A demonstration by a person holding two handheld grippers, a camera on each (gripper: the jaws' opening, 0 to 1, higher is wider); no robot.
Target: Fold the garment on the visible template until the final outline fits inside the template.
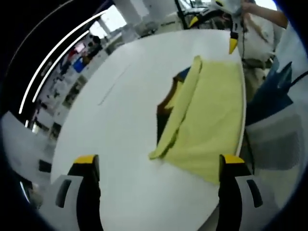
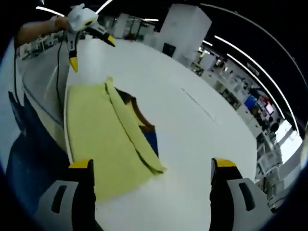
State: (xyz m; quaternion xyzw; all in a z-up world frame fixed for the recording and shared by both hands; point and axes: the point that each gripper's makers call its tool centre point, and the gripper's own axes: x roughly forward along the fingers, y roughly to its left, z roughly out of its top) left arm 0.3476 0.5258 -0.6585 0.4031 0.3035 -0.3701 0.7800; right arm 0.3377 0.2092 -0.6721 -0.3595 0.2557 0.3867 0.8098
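Lying lengthwise along table (image 1: 120,110) edge, yellow garment (image 1: 211,125); both grippers (image 1: 161,166) (image 2: 151,168) agape, nothing held.

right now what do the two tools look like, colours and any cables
Both match. The left tool has black jaws capped with yellow tips and pale grey housings at their bases. The right tool looks the same: black jaws, yellow tips, grey-white housings. Seen from across the table, each has a white body, and a thin dark cable hangs from the left one. The person's top looks pale.
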